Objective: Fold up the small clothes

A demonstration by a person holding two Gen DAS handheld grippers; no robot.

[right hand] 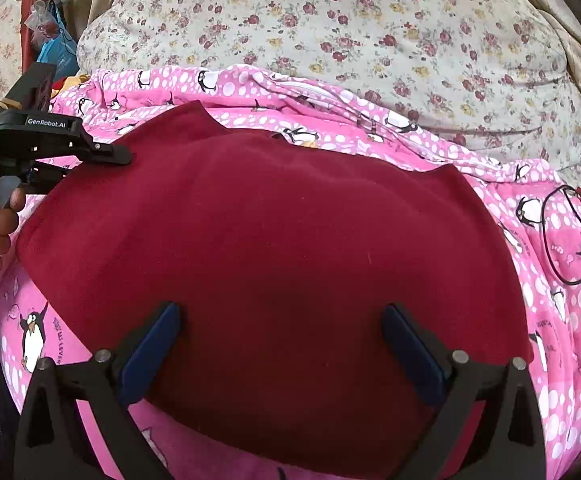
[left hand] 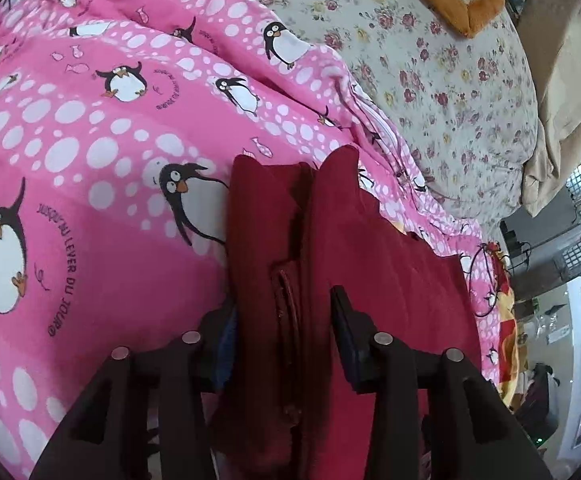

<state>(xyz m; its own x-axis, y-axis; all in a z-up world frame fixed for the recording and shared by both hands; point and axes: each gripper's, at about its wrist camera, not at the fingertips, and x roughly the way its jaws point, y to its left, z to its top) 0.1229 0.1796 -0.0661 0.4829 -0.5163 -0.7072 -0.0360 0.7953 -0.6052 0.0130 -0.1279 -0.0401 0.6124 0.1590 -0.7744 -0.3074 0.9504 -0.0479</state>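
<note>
While I am looking through the left wrist view, my left gripper [left hand: 282,320] is pinching a bunched fold of one dark red garment [left hand: 390,264], its folds running away from the camera over the pink penguin blanket [left hand: 90,140]. Through the right wrist view, my right gripper [right hand: 282,344] is hovering with fingers spread wide, gripping nothing, above the garment lying broad across the blanket; pink margin is showing on both sides.

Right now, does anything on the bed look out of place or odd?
Yes: a thin black cord loop lies on the pink penguin sheet, just right of the dark red garment. It could snag the cloth. The garment itself shows no damage.
</note>
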